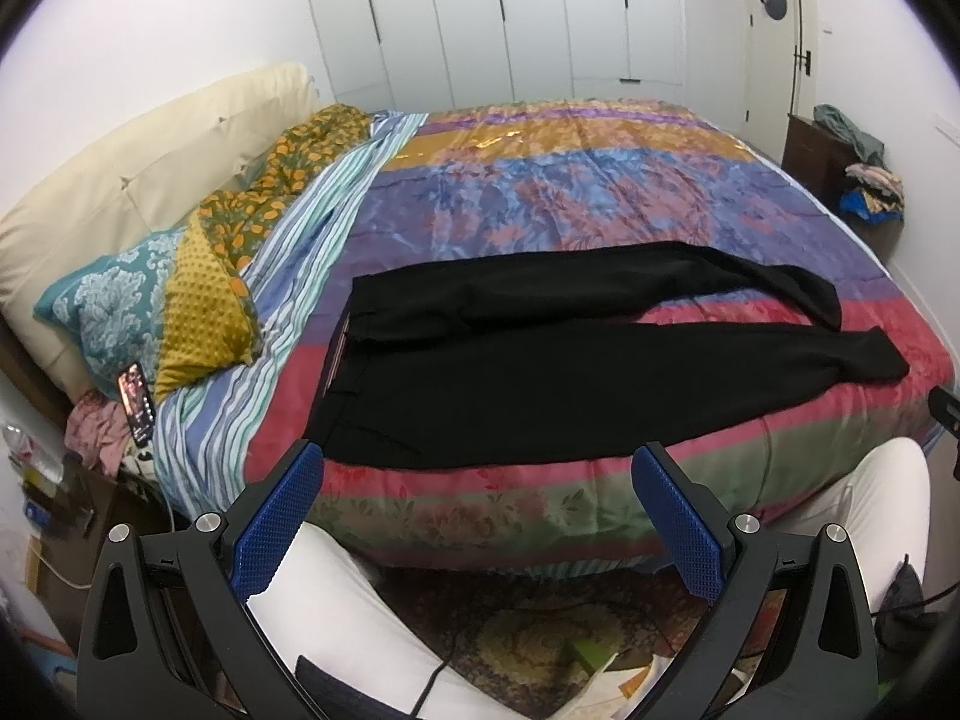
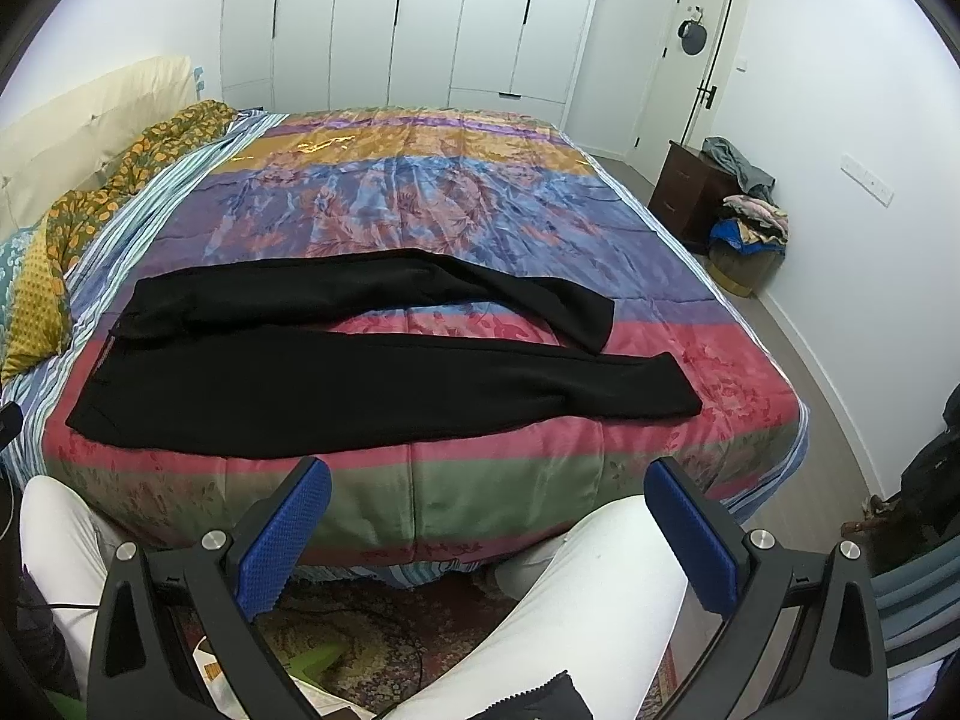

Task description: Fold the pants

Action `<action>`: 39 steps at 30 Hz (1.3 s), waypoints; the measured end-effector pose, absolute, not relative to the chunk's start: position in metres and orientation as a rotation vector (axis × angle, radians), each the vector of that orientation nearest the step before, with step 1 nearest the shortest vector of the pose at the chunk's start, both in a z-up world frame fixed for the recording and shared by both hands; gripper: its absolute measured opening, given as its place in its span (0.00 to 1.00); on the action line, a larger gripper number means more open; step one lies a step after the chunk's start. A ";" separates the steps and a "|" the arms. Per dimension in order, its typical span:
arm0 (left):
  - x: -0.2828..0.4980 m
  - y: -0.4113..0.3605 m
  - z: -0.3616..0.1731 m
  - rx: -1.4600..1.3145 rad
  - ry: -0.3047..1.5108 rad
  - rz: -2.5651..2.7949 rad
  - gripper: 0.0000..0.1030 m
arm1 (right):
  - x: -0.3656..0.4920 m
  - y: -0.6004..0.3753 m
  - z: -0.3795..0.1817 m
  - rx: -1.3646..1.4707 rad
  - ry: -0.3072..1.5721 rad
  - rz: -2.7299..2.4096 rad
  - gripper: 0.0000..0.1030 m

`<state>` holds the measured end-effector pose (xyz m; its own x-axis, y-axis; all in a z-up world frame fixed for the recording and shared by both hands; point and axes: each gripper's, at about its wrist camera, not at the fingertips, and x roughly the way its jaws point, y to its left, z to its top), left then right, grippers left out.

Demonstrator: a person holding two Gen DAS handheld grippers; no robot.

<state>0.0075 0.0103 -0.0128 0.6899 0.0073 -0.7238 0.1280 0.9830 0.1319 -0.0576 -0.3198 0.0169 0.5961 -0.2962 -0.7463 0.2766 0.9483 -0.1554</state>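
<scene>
Black pants (image 1: 540,372) lie flat on the colourful bedspread (image 1: 570,192) near the bed's front edge, waistband to the left, both legs stretched to the right. The far leg bends toward the near one at its hem. In the right wrist view the same pants (image 2: 336,378) span the bed's front. My left gripper (image 1: 480,468) hovers open in front of the bed edge, below the waistband end, holding nothing. My right gripper (image 2: 489,480) is open too, short of the bed edge, below the near leg. Its blue pads (image 2: 282,540) are bare.
Pillows (image 1: 150,306) and a cream headboard (image 1: 132,168) sit at the left end of the bed. A phone (image 1: 137,402) lies beside them. A person's white-trousered legs (image 2: 558,600) are below the grippers. A dark nightstand (image 2: 690,192) and clothes pile (image 2: 750,222) stand by the right wall.
</scene>
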 end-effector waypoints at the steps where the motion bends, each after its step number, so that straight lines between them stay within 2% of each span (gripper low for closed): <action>1: 0.008 0.008 -0.013 0.179 0.810 -0.067 1.00 | -0.057 -0.318 0.017 -0.027 0.871 -0.331 1.00; 21: 0.019 0.000 -0.028 0.170 0.880 -0.055 1.00 | -0.044 -0.312 0.008 -0.065 0.911 -0.322 1.00; 39: 0.028 0.004 -0.038 0.158 0.914 -0.061 1.00 | -0.014 -0.308 0.000 -0.256 0.941 -0.408 1.00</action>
